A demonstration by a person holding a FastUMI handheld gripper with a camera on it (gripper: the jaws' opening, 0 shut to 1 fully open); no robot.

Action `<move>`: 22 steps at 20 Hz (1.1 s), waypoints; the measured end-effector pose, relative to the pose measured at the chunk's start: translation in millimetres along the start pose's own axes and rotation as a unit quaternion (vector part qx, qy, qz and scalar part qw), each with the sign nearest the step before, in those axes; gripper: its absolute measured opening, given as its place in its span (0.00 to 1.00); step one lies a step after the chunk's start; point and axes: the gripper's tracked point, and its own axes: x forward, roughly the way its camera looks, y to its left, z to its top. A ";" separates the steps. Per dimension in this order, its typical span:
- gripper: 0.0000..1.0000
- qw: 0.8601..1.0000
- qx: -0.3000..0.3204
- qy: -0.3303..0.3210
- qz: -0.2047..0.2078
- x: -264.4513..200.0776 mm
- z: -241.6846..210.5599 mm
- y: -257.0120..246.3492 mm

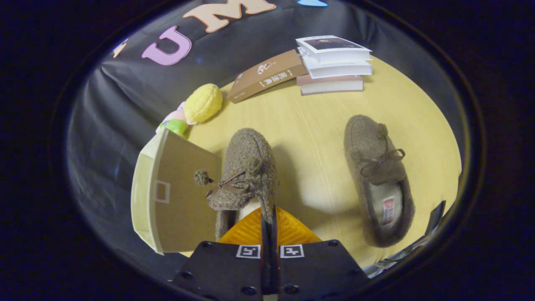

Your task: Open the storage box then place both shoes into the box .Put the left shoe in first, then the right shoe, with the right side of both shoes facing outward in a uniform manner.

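Observation:
My gripper [268,215] is shut on the rim of a fuzzy brown shoe [246,167], its orange fingers [288,230] pinching the collar on the shoe's right side. The shoe hangs lifted above the table, toe pointing away, with a bow and a pompom on top. Just left of it stands the cream storage box [175,192], its lid open and the cardboard-coloured inside facing me. The other brown shoe [376,175] lies flat on the wooden table [309,125] off to the right, toe away, its white lining showing.
Beyond the shoes a brown book [267,75] leans against a stack of three white books [334,62]. A yellow plush toy [203,102] and a pink-green toy [174,121] sit behind the box near the black cloth wall.

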 end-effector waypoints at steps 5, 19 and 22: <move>0.03 1.000 0.003 -0.021 0.019 -25.1 12.7 48.5; 0.03 0.996 -0.038 -0.015 0.080 -37.4 13.2 194.9; 0.03 0.996 -0.040 0.001 0.073 -17.1 1.6 215.4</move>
